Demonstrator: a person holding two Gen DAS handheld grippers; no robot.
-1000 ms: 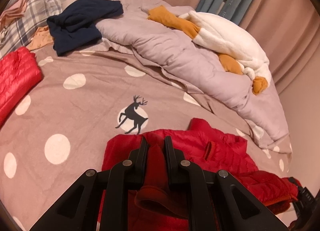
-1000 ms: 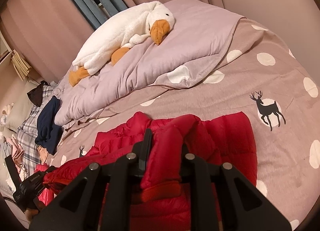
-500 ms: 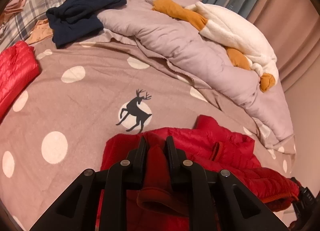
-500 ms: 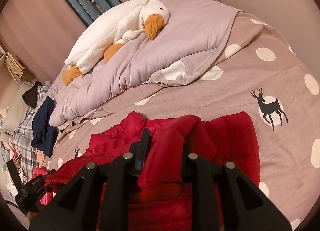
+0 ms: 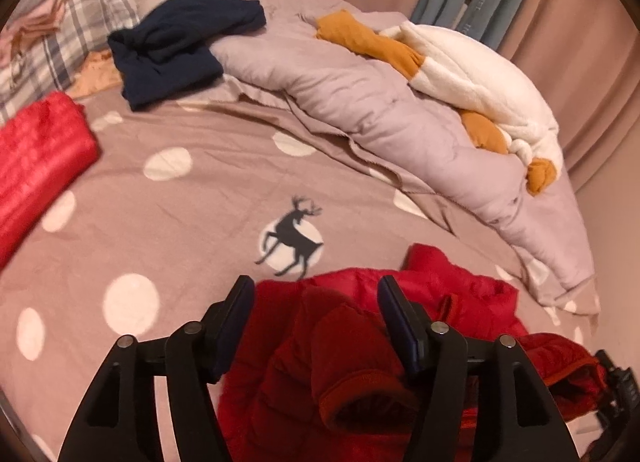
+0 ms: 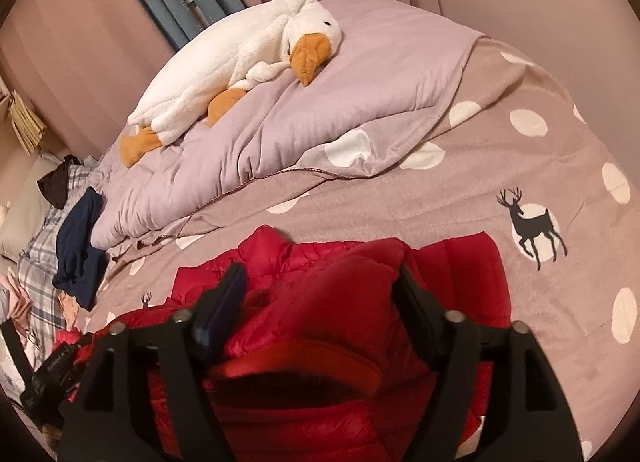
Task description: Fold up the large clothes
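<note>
Your red puffer jacket [image 5: 360,346] lies bunched on the bed [image 5: 160,230]. Both your left gripper [image 5: 316,298] and right gripper [image 6: 320,282] are opening, sleeves loose between them; its lower edge is cut off.

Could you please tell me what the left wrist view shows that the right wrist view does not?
Only the left wrist view shows the folded red garment at the far left.

Only the right wrist view shows the plush goose's head and beak.

Both show the red puffer jacket lying between opening tool fingers, the navy garment, the lilac duvet and the deer-print bedspread.
</note>
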